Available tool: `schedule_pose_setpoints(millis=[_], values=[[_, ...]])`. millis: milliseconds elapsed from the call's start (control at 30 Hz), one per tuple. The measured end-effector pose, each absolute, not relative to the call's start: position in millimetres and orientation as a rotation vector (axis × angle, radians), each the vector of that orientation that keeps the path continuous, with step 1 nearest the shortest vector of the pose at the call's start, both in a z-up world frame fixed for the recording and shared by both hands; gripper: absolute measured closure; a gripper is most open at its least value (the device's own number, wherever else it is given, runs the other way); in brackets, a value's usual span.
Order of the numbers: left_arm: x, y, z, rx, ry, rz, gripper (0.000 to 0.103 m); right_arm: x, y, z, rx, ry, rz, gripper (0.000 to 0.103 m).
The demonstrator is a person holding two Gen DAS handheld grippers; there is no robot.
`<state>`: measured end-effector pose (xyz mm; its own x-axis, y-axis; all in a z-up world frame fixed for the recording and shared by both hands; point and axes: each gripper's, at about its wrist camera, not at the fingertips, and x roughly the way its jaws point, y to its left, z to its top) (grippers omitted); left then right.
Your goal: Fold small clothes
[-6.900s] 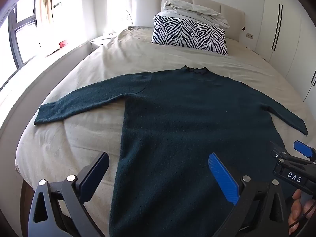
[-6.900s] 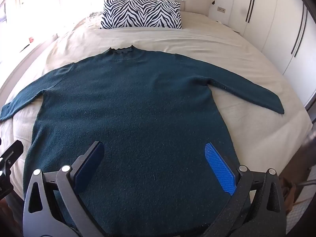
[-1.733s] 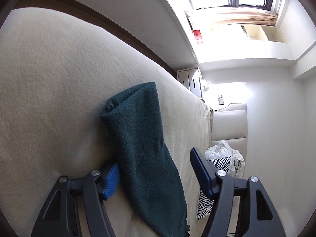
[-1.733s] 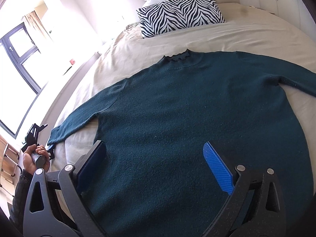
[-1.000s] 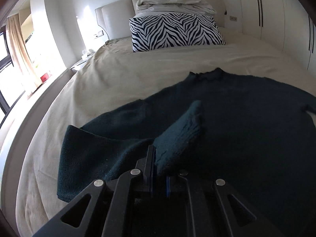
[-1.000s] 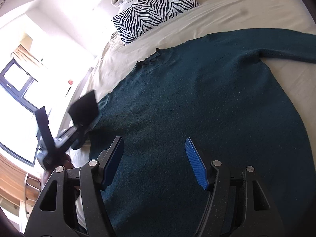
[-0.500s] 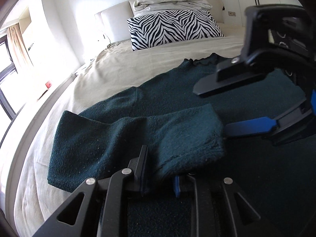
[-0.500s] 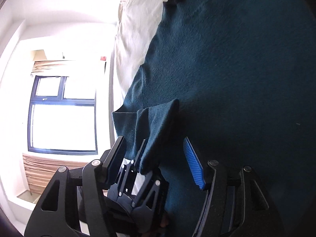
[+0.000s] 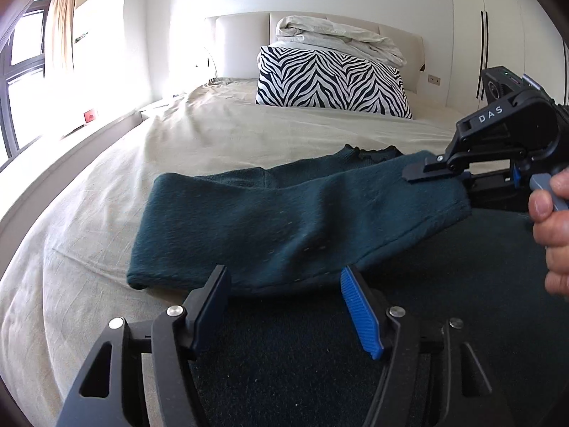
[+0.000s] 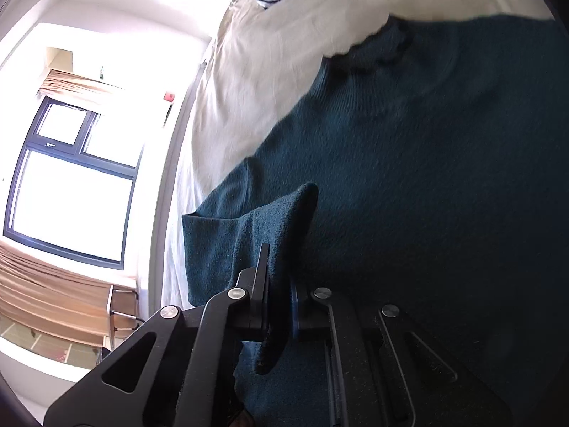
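Dark teal sweater [image 9: 409, 320] lying flat on beige bed sheet [image 9: 213, 135], its sleeve [image 9: 284, 220] folding across body. Left gripper [image 9: 284, 306] hovering just above sweater near sleeve edge, fingers spread apart, gripping nothing. Right gripper [image 10: 281, 306] pinching sleeve cuff [image 10: 284, 220] between fingers pressed together, holding cuff raised off body. Right hand [image 9: 553, 227] squeezing handle. Zebra-print pillow [image 9: 330, 82] resting against headboard [image 9: 242, 46], well apart from sweater.

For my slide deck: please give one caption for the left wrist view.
Right gripper pinches the sweater sleeve across the body; open left gripper waits below.
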<state>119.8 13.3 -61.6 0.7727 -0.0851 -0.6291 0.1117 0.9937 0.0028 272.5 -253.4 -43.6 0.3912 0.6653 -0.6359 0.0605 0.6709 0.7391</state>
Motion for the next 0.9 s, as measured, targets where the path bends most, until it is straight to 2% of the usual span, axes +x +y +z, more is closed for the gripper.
schedule_pose_setpoints(millis=[167, 367, 533, 833, 900], values=[[119, 9, -68, 0.057, 0.7, -0.117, 0.036, 282, -312, -30, 0.676, 1.086, 0.283, 0.096], [122, 9, -74, 0.059, 0.725, -0.115, 0.036, 286, -376, -53, 0.708, 1.091, 0.153, 0.096], [128, 9, -75, 0.052, 0.741, -0.114, 0.036, 285, -388, -89, 0.707, 1.093, 0.105, 0.096], [144, 46, -41, -0.124, 0.682, -0.111, 0.036, 284, -387, -102, 0.685, 1.107, 0.097, 0.096], [160, 58, -34, -0.157, 0.679, -0.098, 0.04, 286, -387, -99, 0.663, 1.109, 0.097, 0.096]])
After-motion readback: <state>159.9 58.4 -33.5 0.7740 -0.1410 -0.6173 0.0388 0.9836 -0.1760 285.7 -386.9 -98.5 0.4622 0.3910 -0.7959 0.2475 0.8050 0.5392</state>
